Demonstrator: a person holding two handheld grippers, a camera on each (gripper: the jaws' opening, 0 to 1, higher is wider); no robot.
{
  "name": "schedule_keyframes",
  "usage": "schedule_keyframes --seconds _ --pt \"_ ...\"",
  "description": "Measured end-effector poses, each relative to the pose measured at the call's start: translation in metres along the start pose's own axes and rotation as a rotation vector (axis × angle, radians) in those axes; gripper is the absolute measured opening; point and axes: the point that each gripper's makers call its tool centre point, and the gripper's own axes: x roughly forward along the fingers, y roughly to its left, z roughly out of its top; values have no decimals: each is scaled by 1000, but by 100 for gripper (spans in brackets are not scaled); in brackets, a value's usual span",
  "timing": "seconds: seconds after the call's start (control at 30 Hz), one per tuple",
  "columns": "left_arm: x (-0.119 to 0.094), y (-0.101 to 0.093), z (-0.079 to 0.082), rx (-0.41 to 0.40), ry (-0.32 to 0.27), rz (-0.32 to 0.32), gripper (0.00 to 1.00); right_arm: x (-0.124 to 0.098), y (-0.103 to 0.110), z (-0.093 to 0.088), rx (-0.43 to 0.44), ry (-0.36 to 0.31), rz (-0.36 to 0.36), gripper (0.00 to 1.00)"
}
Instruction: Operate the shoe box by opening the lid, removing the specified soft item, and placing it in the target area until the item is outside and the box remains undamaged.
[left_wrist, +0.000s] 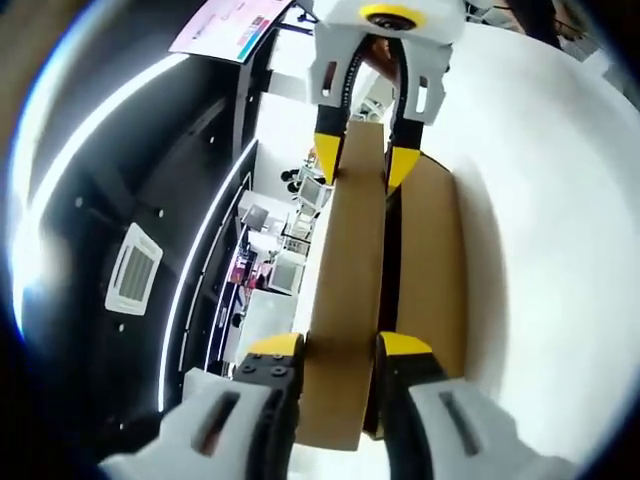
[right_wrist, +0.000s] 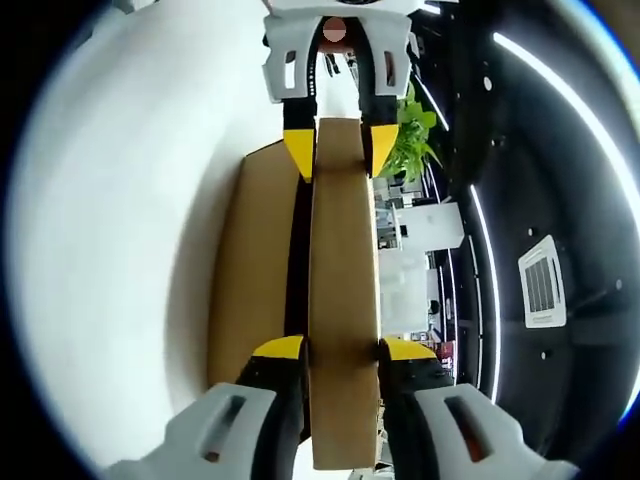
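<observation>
The left gripper pinches one end of the lid; the right gripper pinches the other. The lid is lifted off the box. It looks light and stiff.

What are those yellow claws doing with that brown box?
A person is working two grippers, one at each end of a cardboard lid. The left gripper has its jaws shut on one end, and the right gripper grips the opposite end. The lid stands lifted beside the box on a white table. Nothing has come out yet.
</observation>
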Motion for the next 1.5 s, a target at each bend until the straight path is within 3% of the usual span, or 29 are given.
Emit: schedule_keyframes --seconds 0.6,1.07,1.3,1.5 --pt "1 3 -1 10 35 -35 29 -1 -2 2 -9 -13 21 27" --pt "0 5 -2 15 27 -44 28 2 -4 3 -7 -22 8 27" --pt "1 5 -2 29 27 -43 28 13 -2 2 -72 -18 -5 29" --pt "0 6 -2 24 18 -47 28 9 -4 4 -55 -23 11 28"
